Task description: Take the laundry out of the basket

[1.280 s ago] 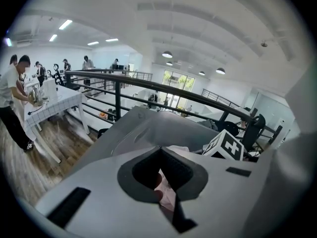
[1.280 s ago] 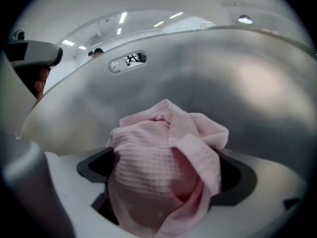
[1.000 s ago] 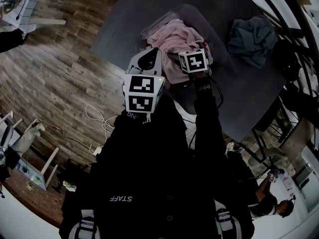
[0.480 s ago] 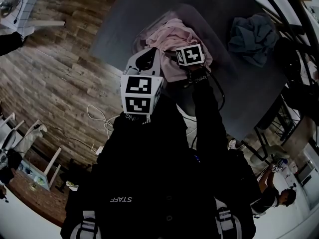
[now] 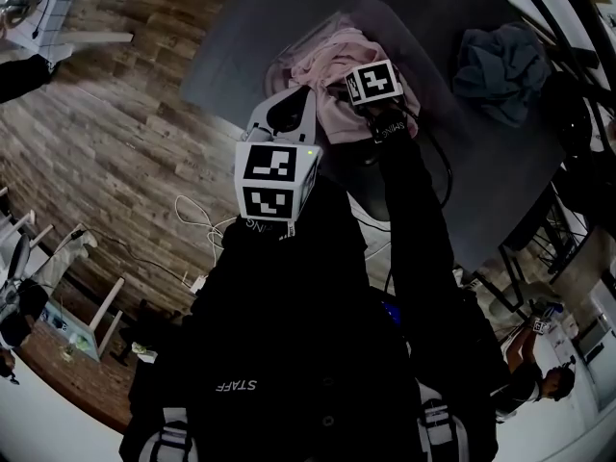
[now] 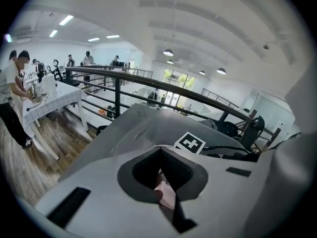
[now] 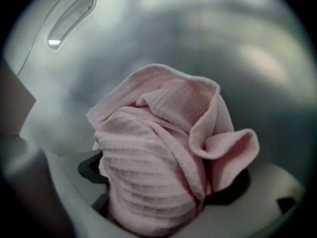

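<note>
Between the jaws of the right claw [image 7: 163,182] sits a thick wad of pink waffle-weave cloth [image 7: 158,128]. It is clamped firmly, and its folds bulge out past both dark pads. Just to that claw's left, the left claw [image 6: 161,182] has its jaws pressed together with a small scrap of the same pink cloth caught in the gap, so 2 claws share 1 garment. Close beyond the right claw, behind the wad, rises the smooth grey plastic wall of the laundry basket [image 7: 124,38], with its oval handle slot up to the left. The cloth is not yet clear of the basket. Well apart to the right claw's right, a crumpled blue-grey heap of cloth [image 5: 505,61] lies on the dark grey tabletop [image 5: 250,37].

Compared with 1 second ago, the right claw has pushed farther from the person's body, arm straighter, carrying the pink bundle with it. The left claw has barely shifted. I judge that the garment is being drawn out between the 2 grips, with the lift-out under way but unfinished.
</note>
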The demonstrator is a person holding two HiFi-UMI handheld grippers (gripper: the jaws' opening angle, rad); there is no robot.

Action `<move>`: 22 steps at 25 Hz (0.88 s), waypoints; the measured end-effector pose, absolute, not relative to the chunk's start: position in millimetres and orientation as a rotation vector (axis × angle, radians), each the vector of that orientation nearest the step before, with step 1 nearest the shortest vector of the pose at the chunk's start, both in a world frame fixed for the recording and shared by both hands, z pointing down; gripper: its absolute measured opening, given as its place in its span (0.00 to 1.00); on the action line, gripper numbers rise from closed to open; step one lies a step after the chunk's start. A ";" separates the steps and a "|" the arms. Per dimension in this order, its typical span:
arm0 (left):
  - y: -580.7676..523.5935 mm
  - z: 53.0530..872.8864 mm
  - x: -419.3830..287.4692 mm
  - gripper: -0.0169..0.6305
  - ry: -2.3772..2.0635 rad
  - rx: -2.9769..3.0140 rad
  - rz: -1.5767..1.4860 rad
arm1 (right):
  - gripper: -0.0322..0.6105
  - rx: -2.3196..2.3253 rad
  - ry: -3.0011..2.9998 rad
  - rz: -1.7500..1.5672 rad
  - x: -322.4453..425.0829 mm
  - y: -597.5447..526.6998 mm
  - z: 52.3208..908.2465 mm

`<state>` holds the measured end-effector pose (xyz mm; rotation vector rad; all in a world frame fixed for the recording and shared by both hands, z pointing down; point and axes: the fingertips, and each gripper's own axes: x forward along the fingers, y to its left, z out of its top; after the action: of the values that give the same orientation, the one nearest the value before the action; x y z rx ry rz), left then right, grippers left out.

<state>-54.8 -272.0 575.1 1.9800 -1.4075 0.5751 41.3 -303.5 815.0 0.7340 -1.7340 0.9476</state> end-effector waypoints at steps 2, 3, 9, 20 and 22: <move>-266.1 573.1 -56.9 0.03 -1.414 1.970 0.567 | 0.89 0.744 -1.765 0.963 38.0 -298.3 810.4; -262.9 572.0 -58.4 0.03 -1.418 1.965 0.564 | 0.81 0.756 -1.779 0.985 35.8 -295.1 808.3; -242.2 563.6 -73.8 0.03 -1.457 1.945 0.552 | 0.53 0.827 -1.820 1.037 34.4 -282.8 793.6; -227.0 519.9 -101.9 0.03 -1.557 1.974 0.469 | 0.47 1.041 -2.033 0.845 43.3 -288.2 684.4; -223.1 510.7 -104.2 0.03 -1.570 1.987 0.447 | 0.47 1.102 -2.079 0.785 47.5 -286.9 652.4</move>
<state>-104.2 -223.1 510.7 1.9873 -1.5700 0.4472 47.5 -286.9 652.4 1.1023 -2.0794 0.7854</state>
